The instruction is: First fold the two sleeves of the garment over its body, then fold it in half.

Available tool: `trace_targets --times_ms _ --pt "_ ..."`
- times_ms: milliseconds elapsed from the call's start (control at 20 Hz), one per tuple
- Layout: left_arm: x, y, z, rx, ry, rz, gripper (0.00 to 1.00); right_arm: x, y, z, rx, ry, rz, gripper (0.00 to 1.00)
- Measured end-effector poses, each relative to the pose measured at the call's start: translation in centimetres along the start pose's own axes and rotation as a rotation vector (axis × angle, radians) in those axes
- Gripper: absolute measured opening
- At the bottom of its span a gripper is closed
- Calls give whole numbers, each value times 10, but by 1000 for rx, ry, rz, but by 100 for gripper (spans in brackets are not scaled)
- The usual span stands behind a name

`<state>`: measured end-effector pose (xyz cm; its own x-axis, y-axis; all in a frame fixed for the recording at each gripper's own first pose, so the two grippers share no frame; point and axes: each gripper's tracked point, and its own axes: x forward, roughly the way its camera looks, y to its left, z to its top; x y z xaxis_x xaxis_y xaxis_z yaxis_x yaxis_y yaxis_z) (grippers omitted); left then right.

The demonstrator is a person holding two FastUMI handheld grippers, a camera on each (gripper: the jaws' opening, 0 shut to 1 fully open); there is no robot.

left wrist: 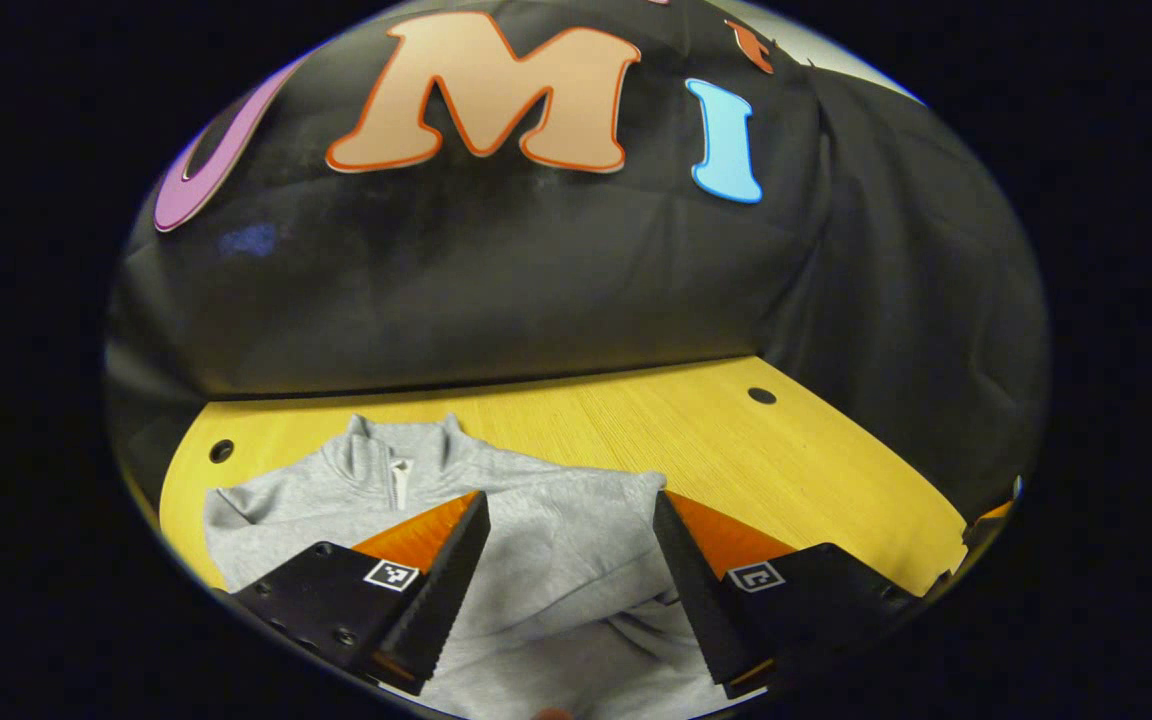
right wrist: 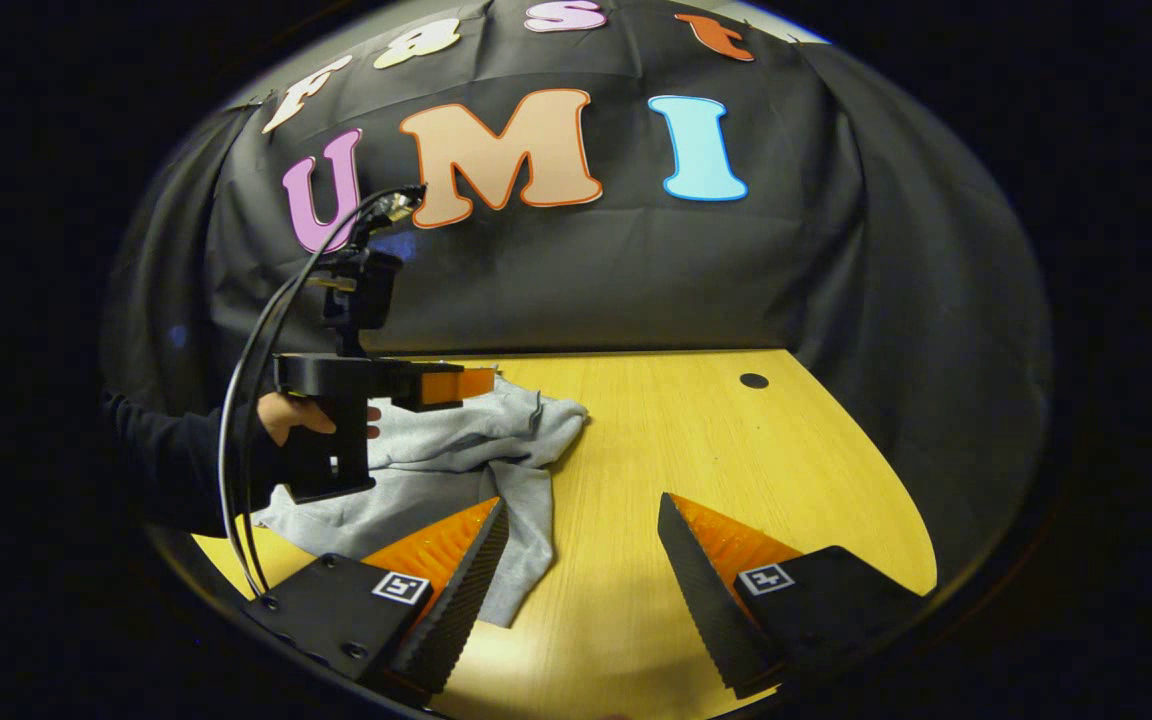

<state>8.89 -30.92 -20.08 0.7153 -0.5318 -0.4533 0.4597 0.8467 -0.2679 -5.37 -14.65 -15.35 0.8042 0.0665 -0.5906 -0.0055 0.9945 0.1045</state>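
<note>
Both hand-held grippers spread, gripping nothing: left hand-held gripper (left wrist: 571, 580) above grey garment (left wrist: 556, 540), right hand-held gripper (right wrist: 581, 590) beside sleeve (right wrist: 526, 550). Risk: pinching several layers, dragging the body along the bench (right wrist: 736, 470).

Left gripper (right wrist: 481, 383): boxy black handheld body, black camera mast, looping black cable (right wrist: 241, 420).
Fingers (left wrist: 436, 590): serrated edges, square tag markers.
Sleeve (right wrist: 171, 465): dark, long.

A yellow wooden table (right wrist: 736, 470) spans the booth, its grain running toward the far wall. A dark round hole (right wrist: 754, 381) sits near its far right edge; another hole (left wrist: 221, 450) lies at the far left
</note>
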Motion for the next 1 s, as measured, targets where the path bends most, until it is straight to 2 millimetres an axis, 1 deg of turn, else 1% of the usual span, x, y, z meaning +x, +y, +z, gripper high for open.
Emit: trace_targets --times_ms 150,250,400,450,500,600,700,900,950,1000 --pt "-35 33 12 -30 -43 55 96 9 19 4 11 -11 33 97" --pt "-58 59 19 -41 -71 101 96 16 30 8 9 -22 48 96" --pt "-96 106 18 -31 -85 190 96 25 44 11 6 -32 54 96" --pt "-107 116 13 -35 -82 214 99 28 48 10 -1 -35 49 96" --pt "-119 128 7 -40 -77 239 96 32 50 9 -14 -32 42 96" --pt "-140 147 -5 -46 -72 280 95 37 57 3 -29 -21 43 96" --pt "-165 165 -25 -41 -46 319 96 41 62 -2 -50 -13 44 96" --pt "-203 186 -67 -59 19 354 96 47 65 -21 -84 26 42 96" --pt "-212 192 -81 -66 40 366 96 48 65 -27 -89 37 38 96" --pt "-216 194 -91 -71 59 383 96 48 65 -33 -93 52 38 96"
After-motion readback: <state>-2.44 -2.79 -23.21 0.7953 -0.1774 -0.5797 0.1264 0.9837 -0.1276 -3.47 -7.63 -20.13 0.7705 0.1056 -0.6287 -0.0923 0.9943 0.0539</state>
